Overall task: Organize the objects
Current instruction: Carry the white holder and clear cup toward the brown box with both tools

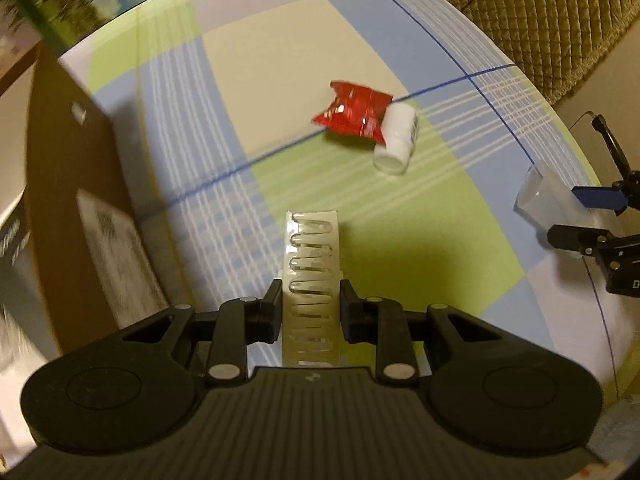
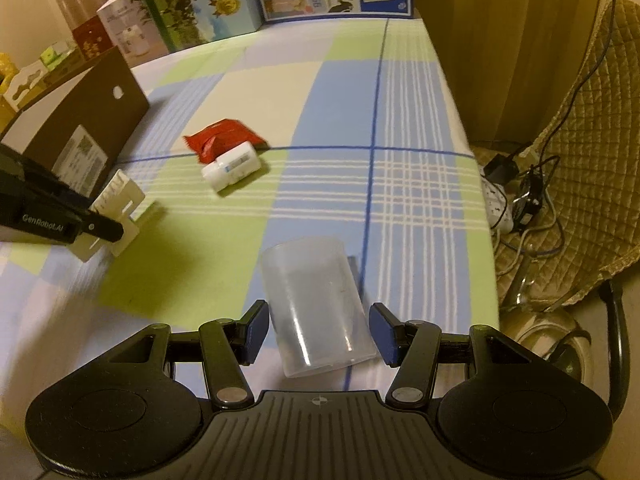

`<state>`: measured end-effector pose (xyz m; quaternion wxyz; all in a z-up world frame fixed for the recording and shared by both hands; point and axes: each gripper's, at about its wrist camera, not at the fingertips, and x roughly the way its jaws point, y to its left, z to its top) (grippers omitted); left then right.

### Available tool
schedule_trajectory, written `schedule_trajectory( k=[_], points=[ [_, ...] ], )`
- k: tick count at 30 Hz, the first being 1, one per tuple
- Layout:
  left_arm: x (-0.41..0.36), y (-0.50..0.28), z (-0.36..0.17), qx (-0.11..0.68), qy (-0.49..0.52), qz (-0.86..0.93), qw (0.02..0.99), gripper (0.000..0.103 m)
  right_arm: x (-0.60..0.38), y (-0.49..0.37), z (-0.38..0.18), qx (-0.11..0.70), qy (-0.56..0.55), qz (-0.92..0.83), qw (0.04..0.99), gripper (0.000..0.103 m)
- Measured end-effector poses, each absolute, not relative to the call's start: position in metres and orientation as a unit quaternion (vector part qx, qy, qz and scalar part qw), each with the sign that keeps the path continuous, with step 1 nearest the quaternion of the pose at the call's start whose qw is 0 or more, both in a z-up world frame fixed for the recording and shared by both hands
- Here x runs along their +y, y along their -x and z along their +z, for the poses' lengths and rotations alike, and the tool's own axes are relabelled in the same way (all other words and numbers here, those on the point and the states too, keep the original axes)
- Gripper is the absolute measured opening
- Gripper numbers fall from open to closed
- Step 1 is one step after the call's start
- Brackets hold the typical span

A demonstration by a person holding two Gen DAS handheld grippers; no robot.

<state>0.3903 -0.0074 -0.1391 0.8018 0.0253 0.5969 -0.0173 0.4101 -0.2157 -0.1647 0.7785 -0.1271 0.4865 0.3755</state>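
Mid-tidy on a checked table [image 1: 400, 20], the left gripper [image 1: 310, 304] clamps a clip strip [image 1: 310, 264] and the right gripper [image 2: 318, 332] straddles a lying cup [image 2: 316, 308], jaws apart; next, likely close, then box [image 2: 80, 128] both.

Dim warm indoor light, soft shadows, fisheye-bent edges, blurred left margins

Red packet [image 1: 354, 110] touches toppled white bottle [image 1: 397, 136]; clear cup [image 2: 316, 308] sideways.
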Motion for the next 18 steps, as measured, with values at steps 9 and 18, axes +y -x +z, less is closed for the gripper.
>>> schedule_trajectory(
  k=[9,18],
  points=[
    [0.007,-0.339,-0.122,0.578,0.027,0.016,0.816,0.023,-0.206,-0.387,-0.158,0.489,0.116,0.416,0.758,0.052],
    [0.034,-0.286,-0.092,0.539,0.076,0.048,0.837,0.023,-0.18,-0.359,-0.128,0.467,0.093,0.467,0.745,0.052]
  ],
)
